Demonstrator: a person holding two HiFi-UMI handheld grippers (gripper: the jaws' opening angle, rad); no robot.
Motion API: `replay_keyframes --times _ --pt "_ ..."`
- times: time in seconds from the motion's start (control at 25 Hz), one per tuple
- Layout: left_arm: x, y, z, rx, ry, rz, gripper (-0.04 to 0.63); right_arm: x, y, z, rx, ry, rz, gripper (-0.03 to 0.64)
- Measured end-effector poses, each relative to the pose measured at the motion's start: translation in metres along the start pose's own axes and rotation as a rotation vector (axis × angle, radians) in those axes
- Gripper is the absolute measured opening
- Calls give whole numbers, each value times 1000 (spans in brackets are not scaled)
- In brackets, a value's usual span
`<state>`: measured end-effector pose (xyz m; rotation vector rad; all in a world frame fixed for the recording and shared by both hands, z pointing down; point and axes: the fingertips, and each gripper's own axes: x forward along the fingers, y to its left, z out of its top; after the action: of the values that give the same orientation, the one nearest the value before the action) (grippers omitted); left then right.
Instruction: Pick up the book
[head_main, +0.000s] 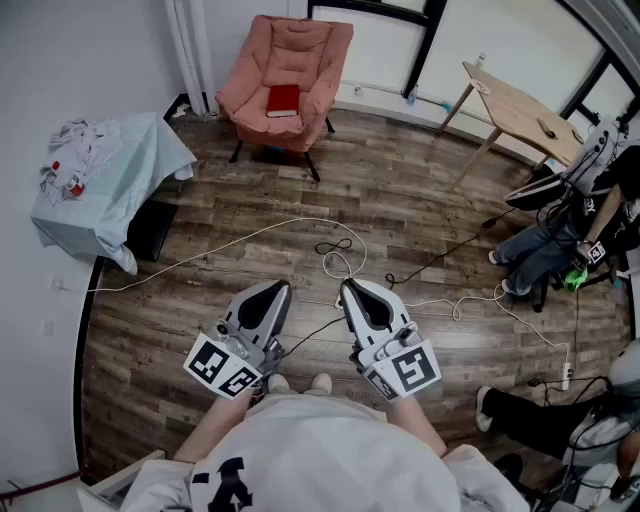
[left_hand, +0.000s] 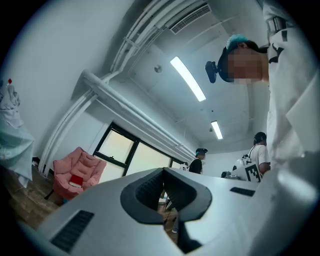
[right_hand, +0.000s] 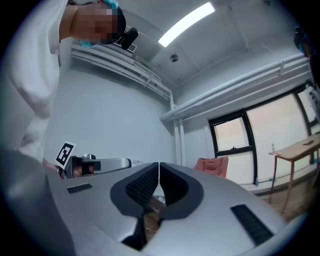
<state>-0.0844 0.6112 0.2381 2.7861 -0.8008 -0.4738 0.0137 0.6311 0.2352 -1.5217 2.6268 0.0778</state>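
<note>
A red book (head_main: 283, 100) lies on the seat of a pink armchair (head_main: 290, 68) at the far side of the room. The left gripper view shows the same book (left_hand: 76, 181) small and far off on the armchair (left_hand: 75, 172). My left gripper (head_main: 278, 287) and right gripper (head_main: 346, 286) are held close to my body over the wooden floor, both shut with nothing between the jaws. The left gripper (left_hand: 163, 171) and right gripper (right_hand: 158, 165) tilt slightly upward. The right gripper view catches the armchair (right_hand: 214, 166) in the distance.
A table under a pale cloth (head_main: 105, 170) with crumpled items stands at left. White and black cables (head_main: 335, 250) trail across the floor ahead. A wooden table (head_main: 520, 110) and seated people (head_main: 560, 235) occupy the right side. Other people stand by the windows (left_hand: 200, 160).
</note>
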Motion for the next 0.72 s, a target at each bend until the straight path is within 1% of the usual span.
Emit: replay_keyframes --times 0.48,0.72 --pt "11 -6 -7 1 10 -5 3 3 2 -4 -11 13 38 32" --pt "19 -9 -10 5 -9 5 3 0 -3 -3 -20 -6 58 34"
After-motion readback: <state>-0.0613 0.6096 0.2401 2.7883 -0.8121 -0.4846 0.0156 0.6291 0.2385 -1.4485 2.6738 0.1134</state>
